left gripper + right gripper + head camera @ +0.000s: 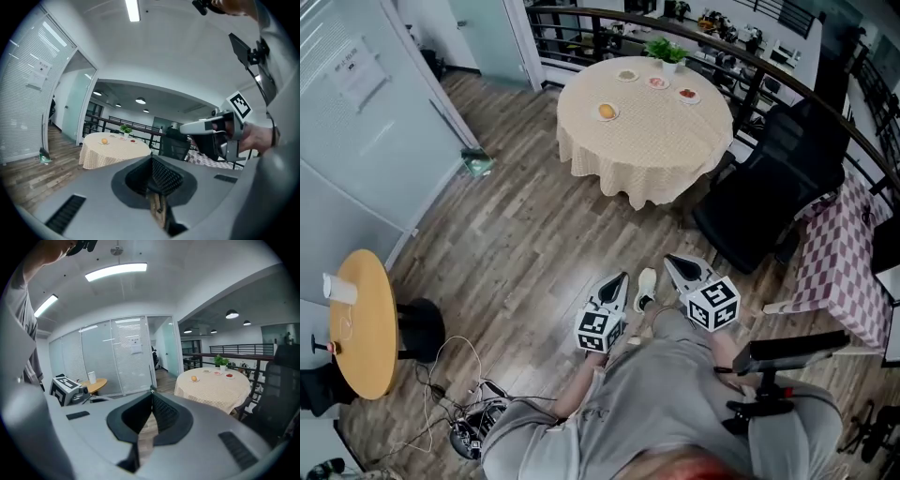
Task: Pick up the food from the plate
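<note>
Ahead, open floor (pixel 534 244), then table edge (pixel 568 129) beside the plate (pixel 607 119).

The left hand-held gripper (pixel 621 279) and the right hand-held gripper (pixel 671 262) point forward side by side, jaws closed.

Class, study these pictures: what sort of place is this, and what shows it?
Probably an office break area: glass partition walls with blinds, a black office chair, and a railing behind the cloth-covered round table.
</note>
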The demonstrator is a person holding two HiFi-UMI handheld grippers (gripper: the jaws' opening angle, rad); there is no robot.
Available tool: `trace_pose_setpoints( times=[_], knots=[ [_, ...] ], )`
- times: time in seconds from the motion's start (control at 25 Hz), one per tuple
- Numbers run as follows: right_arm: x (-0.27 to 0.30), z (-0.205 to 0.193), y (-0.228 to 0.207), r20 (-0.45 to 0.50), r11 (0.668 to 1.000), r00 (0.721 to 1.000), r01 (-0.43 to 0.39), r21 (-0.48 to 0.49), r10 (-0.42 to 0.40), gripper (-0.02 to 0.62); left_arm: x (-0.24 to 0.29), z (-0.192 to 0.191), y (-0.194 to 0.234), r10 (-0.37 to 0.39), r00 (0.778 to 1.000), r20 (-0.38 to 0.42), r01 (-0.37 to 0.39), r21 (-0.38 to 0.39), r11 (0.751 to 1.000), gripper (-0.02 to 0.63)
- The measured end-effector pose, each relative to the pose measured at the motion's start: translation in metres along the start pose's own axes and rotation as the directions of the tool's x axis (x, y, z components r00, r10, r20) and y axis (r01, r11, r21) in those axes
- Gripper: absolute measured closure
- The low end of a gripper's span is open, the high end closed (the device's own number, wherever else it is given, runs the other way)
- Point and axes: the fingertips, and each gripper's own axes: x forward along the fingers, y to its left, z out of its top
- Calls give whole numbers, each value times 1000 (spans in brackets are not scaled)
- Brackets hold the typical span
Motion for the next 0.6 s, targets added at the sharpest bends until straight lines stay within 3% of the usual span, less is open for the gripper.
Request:
trace_pose_setpoints(
  times=[0.24,0.6],
  knots=[
    [63,12,-32,9,998,999,-51,47,51,580,27,9,46,72,997,-21,-72,8,997,597],
    [164,76,-117,62,993,993,-100,62,96,580,110,71,113,157,987,-28,-156,20,988,597]
  ],
)
